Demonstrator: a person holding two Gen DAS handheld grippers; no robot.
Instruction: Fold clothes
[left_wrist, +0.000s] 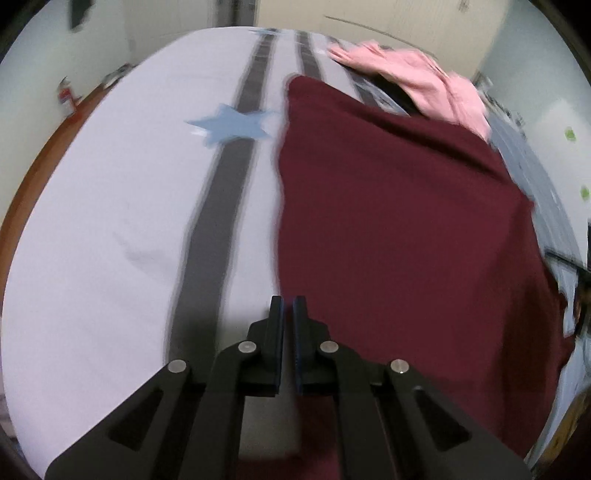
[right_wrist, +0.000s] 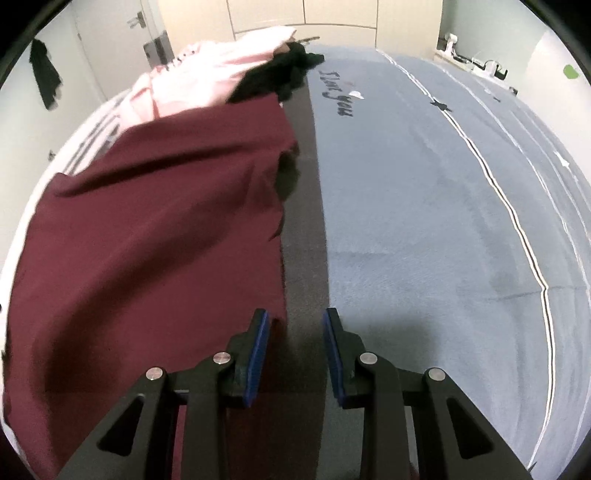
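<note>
A dark red garment (left_wrist: 399, 206) lies spread on the bed, also in the right wrist view (right_wrist: 155, 229). My left gripper (left_wrist: 288, 306) hovers at the garment's left near edge; its jaws stand almost together with a thin gap and nothing shows between them. My right gripper (right_wrist: 295, 321) is open and empty, over the dark stripe just right of the garment's right edge. A pink garment (left_wrist: 417, 81) lies in a heap beyond the red one, also in the right wrist view (right_wrist: 207, 81), with a black garment (right_wrist: 280, 77) beside it.
The bed sheet (left_wrist: 110, 206) is pale with dark grey stripes (left_wrist: 218, 206) and a blue star (left_wrist: 232, 125). In the right wrist view the sheet (right_wrist: 424, 206) is blue-grey with thin lines. A wooden bed edge (left_wrist: 33, 173) runs at left. Cupboards stand behind.
</note>
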